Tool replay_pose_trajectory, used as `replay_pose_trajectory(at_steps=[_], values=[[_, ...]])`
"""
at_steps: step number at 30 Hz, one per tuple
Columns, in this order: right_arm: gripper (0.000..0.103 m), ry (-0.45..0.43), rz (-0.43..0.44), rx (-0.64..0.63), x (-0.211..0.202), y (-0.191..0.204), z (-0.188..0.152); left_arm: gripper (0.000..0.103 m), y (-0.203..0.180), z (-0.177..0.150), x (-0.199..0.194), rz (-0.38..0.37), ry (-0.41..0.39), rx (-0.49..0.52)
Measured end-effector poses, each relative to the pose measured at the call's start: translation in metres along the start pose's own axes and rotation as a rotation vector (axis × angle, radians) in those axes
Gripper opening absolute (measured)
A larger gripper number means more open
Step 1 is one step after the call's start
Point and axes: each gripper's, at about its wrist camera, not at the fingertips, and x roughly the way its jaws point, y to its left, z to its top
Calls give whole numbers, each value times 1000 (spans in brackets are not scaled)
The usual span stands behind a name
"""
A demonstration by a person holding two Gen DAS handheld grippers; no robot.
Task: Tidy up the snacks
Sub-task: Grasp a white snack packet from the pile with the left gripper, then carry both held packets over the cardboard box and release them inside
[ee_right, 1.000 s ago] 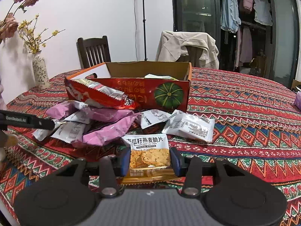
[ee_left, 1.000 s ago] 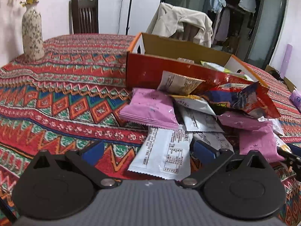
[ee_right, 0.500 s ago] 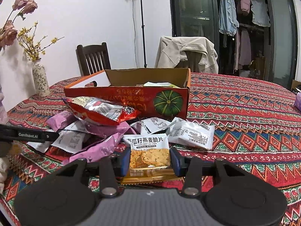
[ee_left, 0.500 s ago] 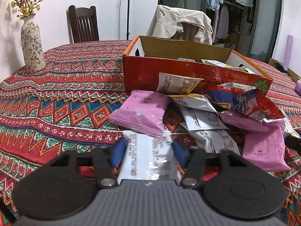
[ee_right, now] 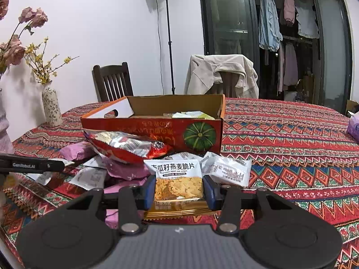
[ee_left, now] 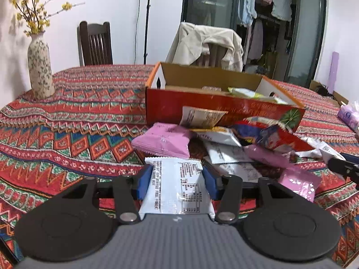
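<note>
My left gripper (ee_left: 177,182) is shut on a white snack packet (ee_left: 177,190) and holds it above the tablecloth. My right gripper (ee_right: 179,189) is shut on a white and orange oat crisp packet (ee_right: 178,180), also lifted. An open red cardboard box (ee_left: 222,107) with a few packets inside stands behind a pile of snacks; it also shows in the right wrist view (ee_right: 157,125). The pile holds pink packets (ee_left: 163,142), white packets (ee_right: 226,170) and a red foil bag (ee_right: 125,144). The left gripper's finger (ee_right: 33,165) shows at the left of the right wrist view.
A patterned red tablecloth (ee_left: 67,130) covers the table. A flowered vase (ee_left: 40,69) stands at the far left. Two chairs (ee_left: 95,43) stand behind the table, one draped with a beige jacket (ee_left: 208,42). A purple pack (ee_right: 353,126) lies at the right edge.
My left gripper closed on the white packet and lifted it off the pile. My right gripper rose a little with the oat crisp packet still in it.
</note>
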Motion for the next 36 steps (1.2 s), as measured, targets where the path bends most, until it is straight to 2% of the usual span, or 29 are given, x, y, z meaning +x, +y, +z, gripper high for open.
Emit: replay_pose_trajectory(at_steps=[9, 17, 28, 36], values=[[43, -61, 0, 3, -15, 6, 11, 51, -5, 12, -25, -12, -77, 11], [43, -104, 4, 10, -12, 6, 32, 51, -11, 33, -21, -46, -100, 11], [43, -169, 7, 2, 15, 8, 85, 51, -26, 89, 3, -42, -150, 26], [43, -154, 9, 0, 61, 14, 120, 51, -36, 124, 34, -36, -161, 7]])
